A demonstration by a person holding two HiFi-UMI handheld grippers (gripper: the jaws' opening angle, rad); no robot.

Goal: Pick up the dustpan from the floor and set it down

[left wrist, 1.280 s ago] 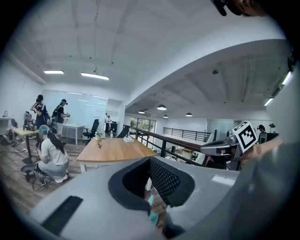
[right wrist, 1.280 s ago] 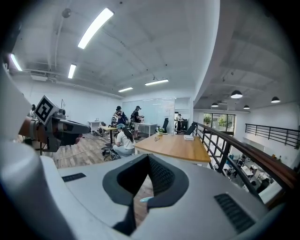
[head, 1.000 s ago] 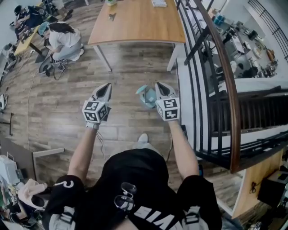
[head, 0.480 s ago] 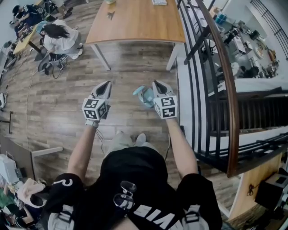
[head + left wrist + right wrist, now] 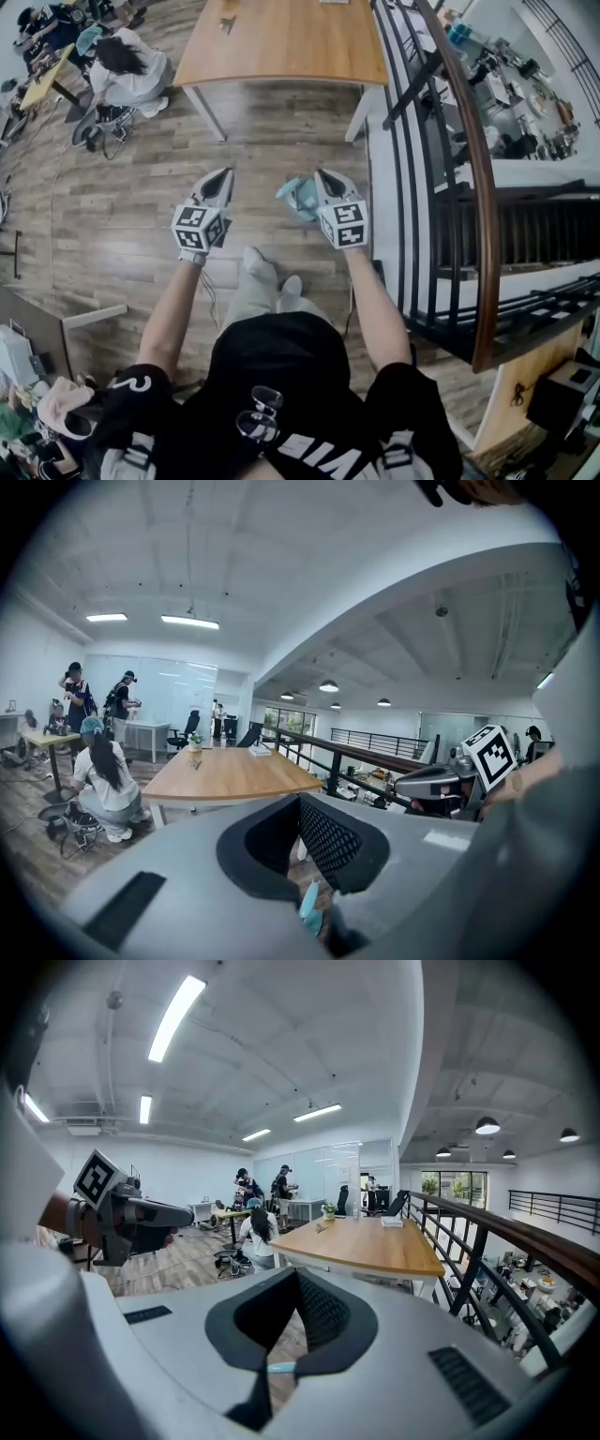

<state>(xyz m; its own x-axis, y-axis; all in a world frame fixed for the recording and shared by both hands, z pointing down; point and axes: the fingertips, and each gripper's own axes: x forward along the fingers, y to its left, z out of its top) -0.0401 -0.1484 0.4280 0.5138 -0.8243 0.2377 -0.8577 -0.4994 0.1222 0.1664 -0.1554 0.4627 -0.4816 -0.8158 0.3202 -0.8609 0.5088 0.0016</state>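
The right tool (image 5: 323, 175) is clamping the teal dustpan (image 5: 298, 199) edgewise, clear of the floor (image 5: 131, 197); the left tool (image 5: 224, 175) is idling closed.

Head view: from high up, tilted steeply down onto wood floor (image 5: 112, 234). Left and right gripper views: low, roughly level, facing forward over own jaws, side by side. Shared across all three: wooden table (image 5: 225, 775), railing (image 5: 476, 187), seated person (image 5: 127, 70).

The right gripper (image 5: 279, 1363) has its jaws closed on a thin pale-blue edge of the dustpan (image 5: 281, 1368). Beyond stands a wooden table (image 5: 361, 1241), with a railing (image 5: 487, 1260) to its right. The left gripper (image 5: 183, 1215) shows at far left.
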